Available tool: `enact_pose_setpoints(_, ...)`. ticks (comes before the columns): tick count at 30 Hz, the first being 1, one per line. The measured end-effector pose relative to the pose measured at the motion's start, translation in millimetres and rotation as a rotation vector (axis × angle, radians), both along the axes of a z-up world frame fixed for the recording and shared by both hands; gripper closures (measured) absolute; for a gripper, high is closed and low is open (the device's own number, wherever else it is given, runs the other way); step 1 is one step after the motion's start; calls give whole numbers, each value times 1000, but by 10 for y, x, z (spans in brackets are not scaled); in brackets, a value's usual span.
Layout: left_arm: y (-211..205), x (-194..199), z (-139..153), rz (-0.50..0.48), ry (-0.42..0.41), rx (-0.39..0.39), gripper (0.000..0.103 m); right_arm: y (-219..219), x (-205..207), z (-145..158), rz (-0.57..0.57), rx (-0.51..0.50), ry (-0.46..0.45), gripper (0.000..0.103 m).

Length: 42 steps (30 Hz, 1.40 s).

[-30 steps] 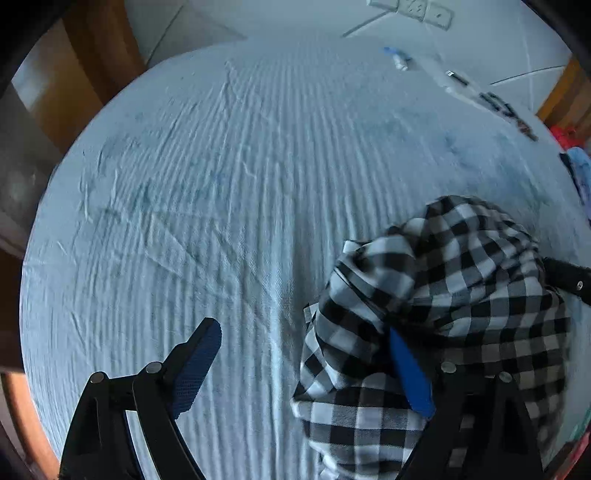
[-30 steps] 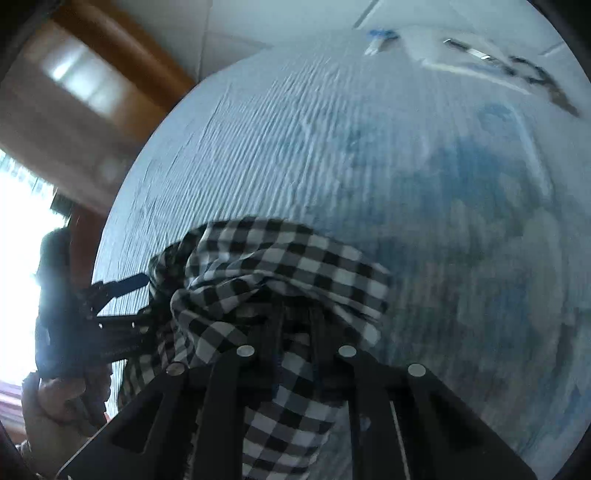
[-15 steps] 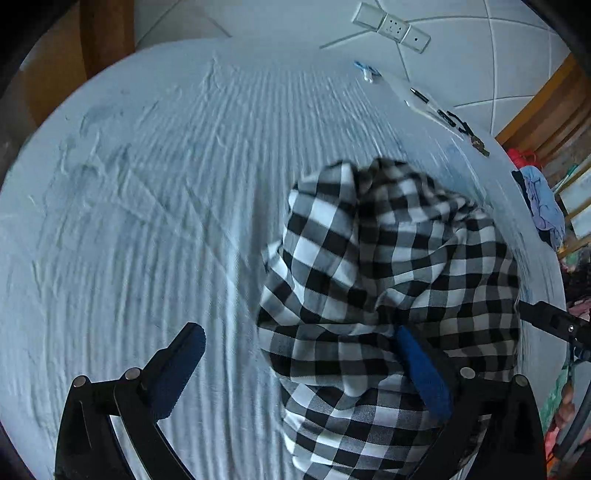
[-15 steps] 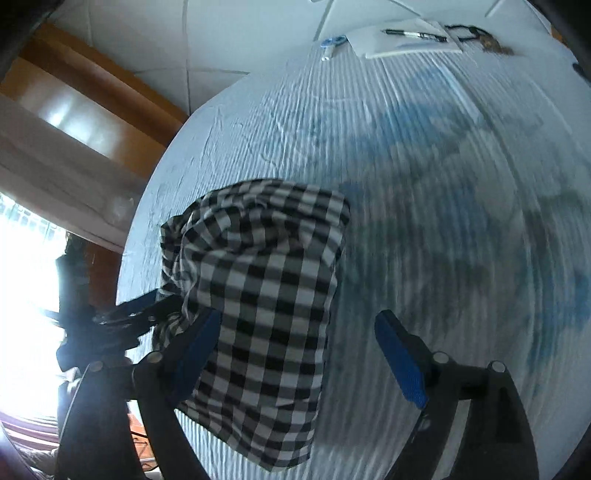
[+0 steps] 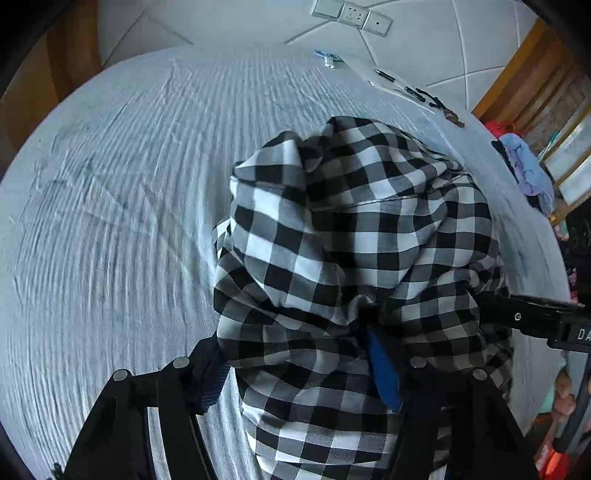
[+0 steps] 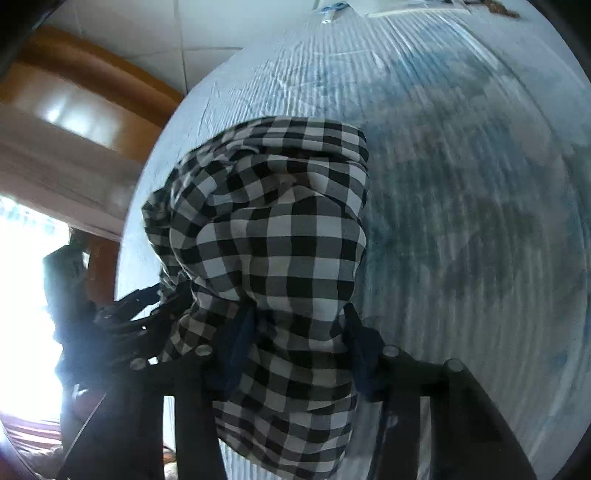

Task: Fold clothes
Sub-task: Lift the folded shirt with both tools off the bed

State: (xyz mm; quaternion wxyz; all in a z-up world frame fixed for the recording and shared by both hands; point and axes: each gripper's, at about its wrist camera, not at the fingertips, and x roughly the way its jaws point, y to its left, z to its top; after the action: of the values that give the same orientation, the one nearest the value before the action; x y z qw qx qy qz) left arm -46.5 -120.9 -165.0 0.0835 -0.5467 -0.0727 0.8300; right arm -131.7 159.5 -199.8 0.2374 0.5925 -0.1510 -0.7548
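Note:
A black-and-white checked shirt (image 5: 351, 236) lies bunched on a pale blue sheet (image 5: 122, 206); it also shows in the right wrist view (image 6: 273, 236). My left gripper (image 5: 299, 365) is partly closed around a fold of the shirt, its blue pads (image 5: 384, 369) on either side of the cloth. My right gripper (image 6: 299, 336) also has shirt cloth between its fingers, with a gap still between the pads. The right gripper's black finger (image 5: 524, 317) shows at the right of the left wrist view. The shirt's edges under the fingers are hidden.
The sheet (image 6: 461, 184) covers a bed or table. At its far edge lie a blue clip (image 5: 327, 57), paper with a pen (image 5: 391, 79) and keys (image 5: 448, 116). Wall sockets (image 5: 351, 14) sit behind. Clothes (image 5: 524, 170) pile at the right. Wooden furniture (image 6: 74, 110) stands left.
Both grippers were open half a second ago; now both have narrowed around the shirt. The shirt has bunched up higher between them and fills more of both views.

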Motion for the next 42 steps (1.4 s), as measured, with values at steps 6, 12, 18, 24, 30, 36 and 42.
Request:
enact_pose_setpoints(6,52,20,26,-24,-6,20,53,-20,-44,-39,-3,-1,-4,58)
enact_pose_setpoints(12,35,11,7,-23,0,42,51,16,-73,-93,-13,-43,-13,58)
enact_pose_setpoints(18,83,57,21,-16,7,53,60,-73,10,-34,-3,-1,23,61)
enact_pose_setpoints(24,64,51,13,-18,22,75,66,-71,-3,-65,-19,-25,14,62)
enact_pose_setpoints(30,107,113,243,-34,57,72,78,-170,98,260,31,36,121,83)
enact_pose_setpoints(36,236,90,523,-56,106,122,80,79,145,387,3,49,129,85)
enact_pose_setpoints(42,554,-57,296,-84,35,90,72,342,191,500,-28,66,135,85)
